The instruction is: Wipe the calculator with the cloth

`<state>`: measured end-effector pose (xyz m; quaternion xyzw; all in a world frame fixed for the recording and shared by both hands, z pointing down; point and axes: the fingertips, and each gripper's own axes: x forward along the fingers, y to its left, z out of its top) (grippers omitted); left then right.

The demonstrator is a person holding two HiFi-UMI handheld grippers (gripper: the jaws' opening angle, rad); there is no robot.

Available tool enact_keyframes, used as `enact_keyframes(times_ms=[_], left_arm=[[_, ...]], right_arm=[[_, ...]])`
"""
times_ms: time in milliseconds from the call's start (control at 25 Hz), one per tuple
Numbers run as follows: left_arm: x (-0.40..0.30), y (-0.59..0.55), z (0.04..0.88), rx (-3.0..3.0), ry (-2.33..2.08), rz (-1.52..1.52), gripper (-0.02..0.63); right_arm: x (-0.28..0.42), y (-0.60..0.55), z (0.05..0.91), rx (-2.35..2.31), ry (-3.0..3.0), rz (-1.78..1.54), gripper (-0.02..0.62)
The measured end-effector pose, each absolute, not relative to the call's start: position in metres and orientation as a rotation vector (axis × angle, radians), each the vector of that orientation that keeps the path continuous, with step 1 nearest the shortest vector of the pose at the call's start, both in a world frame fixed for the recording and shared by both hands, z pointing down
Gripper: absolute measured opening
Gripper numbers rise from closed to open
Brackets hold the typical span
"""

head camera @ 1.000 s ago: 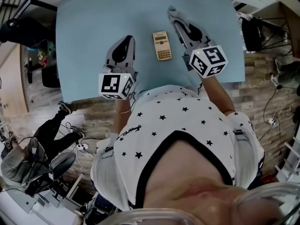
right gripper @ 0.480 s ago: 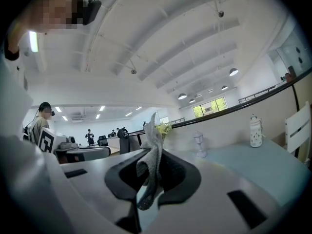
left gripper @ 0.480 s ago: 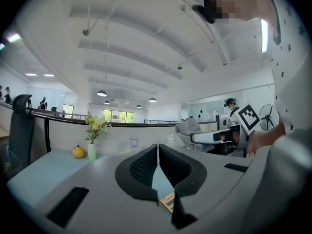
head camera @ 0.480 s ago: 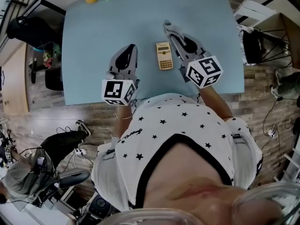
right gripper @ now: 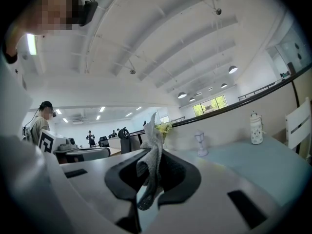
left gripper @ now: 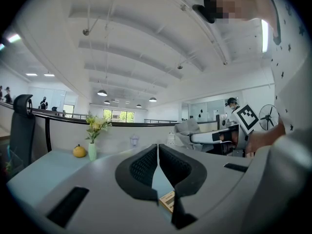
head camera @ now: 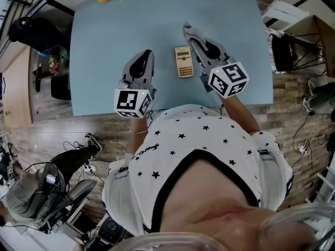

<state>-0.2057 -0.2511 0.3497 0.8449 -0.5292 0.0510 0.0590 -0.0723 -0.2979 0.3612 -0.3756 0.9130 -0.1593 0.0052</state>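
Observation:
The tan calculator (head camera: 183,61) lies flat on the light blue table (head camera: 99,51), between my two grippers. My left gripper (head camera: 146,54) rests to its left, shut with nothing in its jaws. In the left gripper view the jaws (left gripper: 157,149) meet, and a corner of the calculator (left gripper: 168,200) shows below them. My right gripper (head camera: 187,27) is just right of the calculator, tips past its far end, shut on a grey cloth (head camera: 191,33). The cloth (right gripper: 150,162) hangs pinched between the right gripper's (right gripper: 155,152) pads.
A vase of flowers (left gripper: 92,149) and a yellow fruit (left gripper: 79,151) stand at the table's far left edge. A white bottle (right gripper: 256,128) and a small lamp-like object (right gripper: 201,145) stand at the far right. A dark chair (head camera: 49,85) is off the left side.
The head view has shifted a little. My right gripper with the cloth has edged slightly closer to the calculator. The left gripper and the calculator have not moved.

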Motion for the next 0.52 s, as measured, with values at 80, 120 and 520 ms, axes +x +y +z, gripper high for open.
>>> enact_keyframes(times_ms=[80,120,520], left_arm=[[-0.206,-0.251,0.35,2.561,-1.6,0.154,0.035],[-0.205,-0.251,0.35,2.563,-1.597,0.154,0.035],[-0.196,-0.249,0.348,2.589,-1.572,0.151,0.035]], right_arm=[[-0.072,-0.297,0.361,-1.177,2.857,-0.498,0.041],[-0.072,-0.297,0.36,-1.178,2.855,-0.497,0.041],[-0.062,-0.292,0.361,-1.208,2.838,-0.498,0.041]])
